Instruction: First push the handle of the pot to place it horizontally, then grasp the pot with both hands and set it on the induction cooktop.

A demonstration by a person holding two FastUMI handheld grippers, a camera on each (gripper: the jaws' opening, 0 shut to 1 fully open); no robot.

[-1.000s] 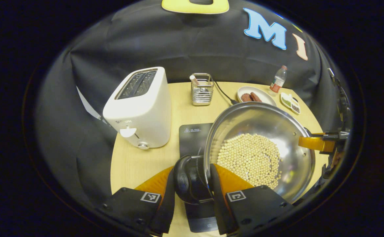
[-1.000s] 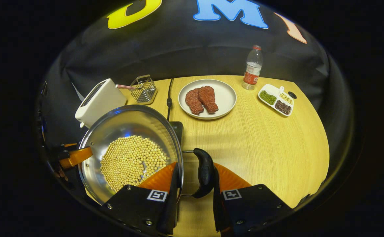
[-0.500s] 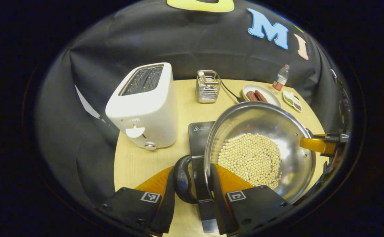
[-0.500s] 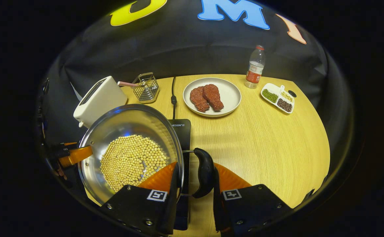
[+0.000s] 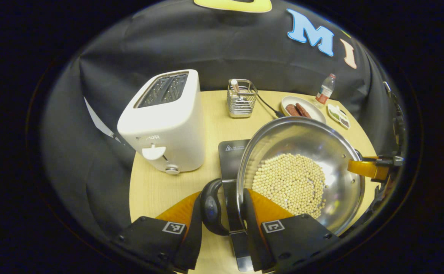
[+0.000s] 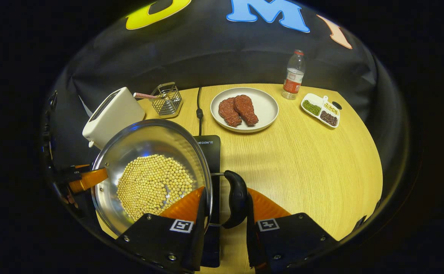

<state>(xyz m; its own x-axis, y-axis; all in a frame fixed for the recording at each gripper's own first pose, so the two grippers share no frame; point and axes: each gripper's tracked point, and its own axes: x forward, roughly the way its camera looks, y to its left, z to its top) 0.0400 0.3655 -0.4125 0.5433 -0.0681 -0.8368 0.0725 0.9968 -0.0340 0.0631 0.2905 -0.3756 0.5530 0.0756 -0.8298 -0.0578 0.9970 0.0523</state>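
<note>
The steel pot (image 5: 302, 175), filled with pale round beans (image 5: 290, 184), is taken as the landmark and is held between the two grippers above the black induction cooktop (image 5: 231, 156); whether its bottom touches the cooktop cannot be told. In the left gripper view, the left gripper (image 5: 222, 207) is closed on the pot's black left handle (image 5: 211, 207), with one finger outside the handle loop and the other against the pot's rim. In the right gripper view, the right gripper (image 6: 225, 201) is closed in the same way on the pot's black right handle (image 6: 237, 198), with one finger on the pot side of the rim and the other outside the handle. Part of the cooktop is seen under and just beside the pot, on the wooden table (image 6: 313, 163). Beside the pot, on its left-handle side, a white toaster (image 5: 165, 121) is standing. Behind the pot, a wire basket (image 5: 241, 98) with a striped straw is seen, and a black cable (image 6: 198, 106) is running from the cooktop toward the wall. Farther behind the pot, a white plate (image 6: 265, 110) with two pieces of red meat (image 6: 238, 110) is placed. Farthest from the pot, near the wall, a plastic bottle (image 6: 293, 75) and a divided dish (image 6: 321, 110) of assorted beans are standing.
</note>
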